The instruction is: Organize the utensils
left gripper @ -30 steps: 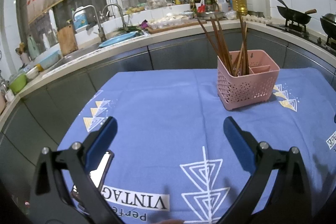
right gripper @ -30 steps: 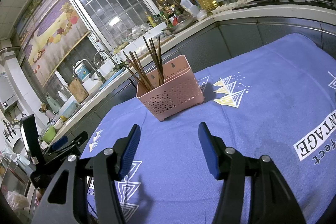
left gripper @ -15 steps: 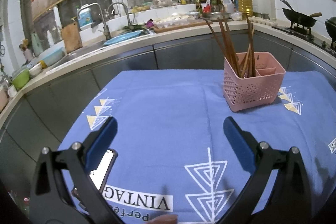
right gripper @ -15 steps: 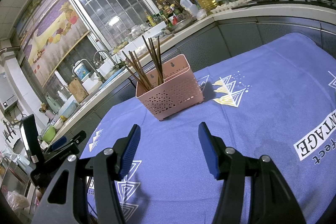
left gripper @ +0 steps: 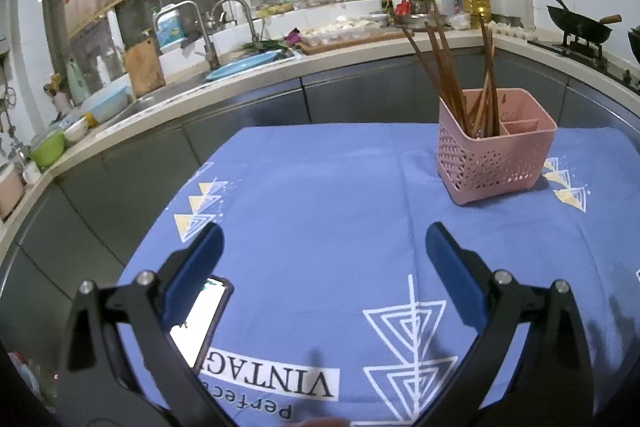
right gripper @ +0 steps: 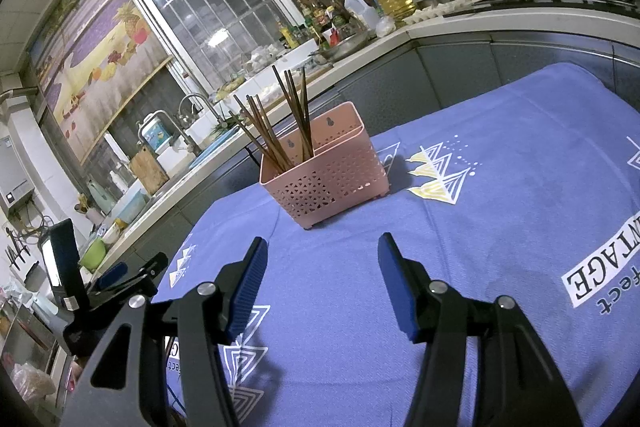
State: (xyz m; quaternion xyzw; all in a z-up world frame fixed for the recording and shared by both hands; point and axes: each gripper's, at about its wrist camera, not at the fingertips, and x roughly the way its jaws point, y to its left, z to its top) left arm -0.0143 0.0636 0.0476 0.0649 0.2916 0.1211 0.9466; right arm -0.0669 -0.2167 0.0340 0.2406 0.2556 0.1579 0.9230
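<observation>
A pink perforated utensil basket [left gripper: 496, 163] [right gripper: 328, 179] stands on the blue tablecloth [left gripper: 320, 187] [right gripper: 500, 187], with several brown chopsticks [left gripper: 448, 75] [right gripper: 280, 119] upright in its left compartment. The smaller right compartment looks empty. My left gripper [left gripper: 322, 243] is open over the cloth, well short and left of the basket, nothing between its blue pads. My right gripper [right gripper: 320, 259] is open too, low over the cloth in front of the basket, holding nothing. The left gripper's body [right gripper: 116, 275] shows at the right wrist view's lower left.
A lit phone [left gripper: 204, 311] lies on the cloth behind my left finger. A curved kitchen counter [left gripper: 240, 79] runs behind the table with a sink, taps, bottles and bowls. A wok on a stove [left gripper: 580, 27] is at the far right.
The left wrist view has shifted slightly, so the basket sits a little more to the right and the phone shows more. The right view is unchanged. Both grippers stay open.
</observation>
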